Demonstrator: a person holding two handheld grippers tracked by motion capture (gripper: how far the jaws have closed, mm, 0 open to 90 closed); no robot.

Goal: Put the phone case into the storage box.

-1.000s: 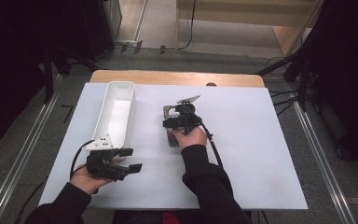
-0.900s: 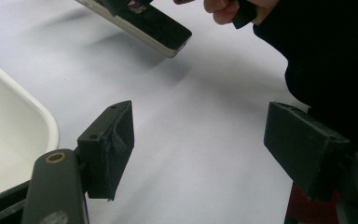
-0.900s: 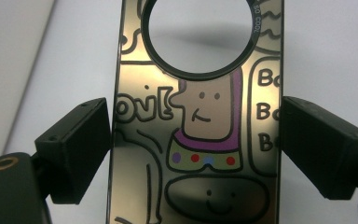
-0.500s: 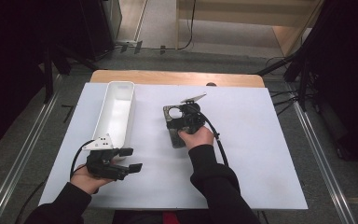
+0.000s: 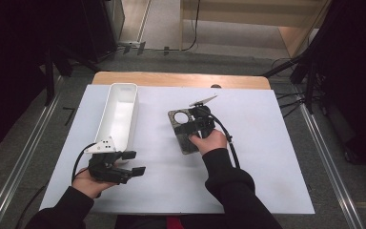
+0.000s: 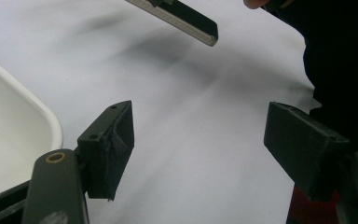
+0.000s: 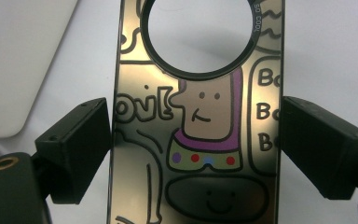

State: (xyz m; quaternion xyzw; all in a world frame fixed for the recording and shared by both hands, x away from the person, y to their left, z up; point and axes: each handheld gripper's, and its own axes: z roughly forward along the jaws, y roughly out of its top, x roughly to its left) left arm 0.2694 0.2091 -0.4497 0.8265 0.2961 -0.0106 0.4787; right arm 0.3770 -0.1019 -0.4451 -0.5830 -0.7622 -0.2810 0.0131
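Observation:
A flat dark plate (image 5: 186,144) with cartoon drawings and a round hole lies at the middle of the white table sheet. In the right gripper view the plate (image 7: 200,112) runs up between the jaws, hole end farthest away. My right gripper (image 5: 189,128) is shut on the plate's two long edges, and each pad touches an edge (image 7: 196,140). In the left gripper view the plate's near end (image 6: 182,18) hangs just above the sheet, with a shadow under it. My left gripper (image 5: 134,162) rests open at the front left, nothing between its jaws (image 6: 200,140).
A long white tray (image 5: 134,114) lies left of the plate, its near end beside my left gripper (image 6: 51,126). The white sheet (image 5: 267,157) covers the table, with a strip of wood at the far edge. Metal rails run along both sides.
The right gripper and the plate have shifted slightly to the right. The left gripper has stayed put.

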